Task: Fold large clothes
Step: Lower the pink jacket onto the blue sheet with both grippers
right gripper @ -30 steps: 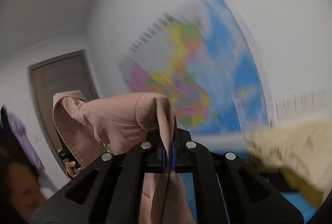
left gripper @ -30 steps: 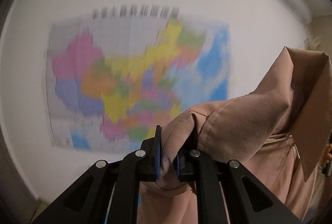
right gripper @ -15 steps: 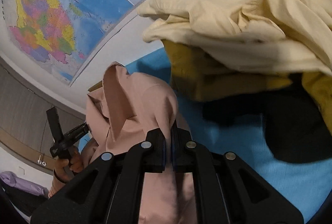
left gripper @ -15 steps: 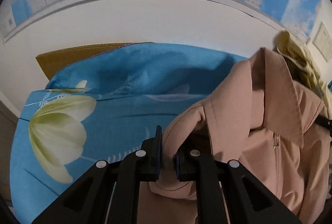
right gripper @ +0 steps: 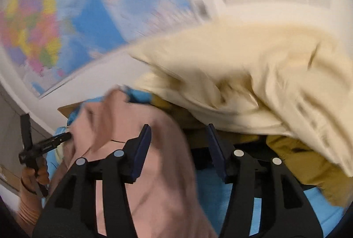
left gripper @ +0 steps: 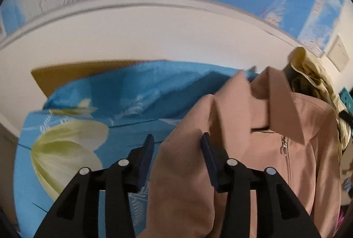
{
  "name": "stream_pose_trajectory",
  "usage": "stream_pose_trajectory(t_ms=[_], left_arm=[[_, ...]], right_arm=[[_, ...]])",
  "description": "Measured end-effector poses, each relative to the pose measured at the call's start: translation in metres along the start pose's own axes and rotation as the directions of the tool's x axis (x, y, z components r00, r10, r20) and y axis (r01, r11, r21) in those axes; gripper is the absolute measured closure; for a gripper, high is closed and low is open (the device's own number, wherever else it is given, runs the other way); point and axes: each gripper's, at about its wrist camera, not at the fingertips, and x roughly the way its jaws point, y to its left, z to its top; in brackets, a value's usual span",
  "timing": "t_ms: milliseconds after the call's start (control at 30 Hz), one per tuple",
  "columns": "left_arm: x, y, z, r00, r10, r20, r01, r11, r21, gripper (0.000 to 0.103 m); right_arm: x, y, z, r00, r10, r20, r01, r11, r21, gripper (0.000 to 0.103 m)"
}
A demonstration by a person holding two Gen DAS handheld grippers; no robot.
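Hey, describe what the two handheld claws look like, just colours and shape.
Both the left claw and right claw are matte black, with angular triangular-cutout struts, silver round rivets and flat dark-blue pads lining two fingers.

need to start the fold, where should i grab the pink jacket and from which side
Judging from its pose: the shoulders. The pink jacket lies collar-up, zipper facing up, on the blue sheet. Each shoulder edge lies between open jaws that have just been opening, so come from above, left gripper and right gripper.
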Motion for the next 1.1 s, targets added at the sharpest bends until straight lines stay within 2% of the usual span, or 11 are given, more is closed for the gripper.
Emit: stream_pose_trajectory(t_ms=[100,267,333,400,433,467,533,633,733,867,1100], left_arm=[[-0.013,-0.017,0.009,0.998,-0.002,0.064,-0.003,0.997,0.074,0.039],[-0.001,-0.058,0.031,0.997,0.033,0.074,-0.047,0.982,0.184,0.029],[0.017,-0.067,0.038,0.998,0.046,0.041,-0.053,0.978,0.203,0.029],[0.042,-0.072,0.043,0.996,0.090,0.010,-0.090,0.970,0.225,0.029],[0.052,-0.072,0.045,0.995,0.094,-0.018,-0.087,0.971,0.224,0.034],[0.064,-0.068,0.048,0.995,0.084,-0.056,-0.071,0.976,0.204,0.060],[0.075,-0.053,0.050,0.994,0.032,-0.101,-0.019,0.991,0.133,0.087],[0.071,-0.025,0.055,0.992,-0.091,-0.089,0.092,0.996,-0.004,0.093],[0.066,-0.020,0.057,0.994,-0.078,-0.078,0.078,0.997,-0.007,0.094],[0.058,-0.019,0.052,0.994,-0.067,-0.087,0.068,0.998,0.013,0.075],[-0.002,0.002,0.016,0.998,-0.070,-0.004,0.070,0.993,0.092,0.043]], right_arm=[[0.017,0.053,0.005,0.991,0.125,-0.044,-0.129,0.986,-0.107,0.032],[0.105,0.096,0.008,0.956,0.212,-0.202,-0.225,0.973,-0.044,0.039],[0.132,0.097,0.014,0.949,0.212,-0.234,-0.217,0.976,0.006,0.049],[0.153,0.078,0.011,0.928,0.267,-0.261,-0.242,0.962,0.124,0.092],[0.149,0.066,0.007,0.923,0.291,-0.253,-0.255,0.952,0.166,0.099],[0.141,0.054,0.004,0.932,0.292,-0.217,-0.250,0.947,0.199,0.101],[0.109,0.022,-0.005,0.943,0.303,-0.136,-0.264,0.932,0.250,0.101],[0.077,-0.016,-0.024,0.947,0.312,-0.070,-0.272,0.900,0.342,0.101],[0.095,-0.030,-0.035,0.950,0.276,-0.148,-0.207,0.909,0.363,0.100],[0.109,-0.012,-0.042,0.960,0.178,-0.216,-0.120,0.959,0.257,0.088],[0.065,0.009,-0.029,0.989,0.094,-0.112,-0.082,0.991,0.103,0.059]])
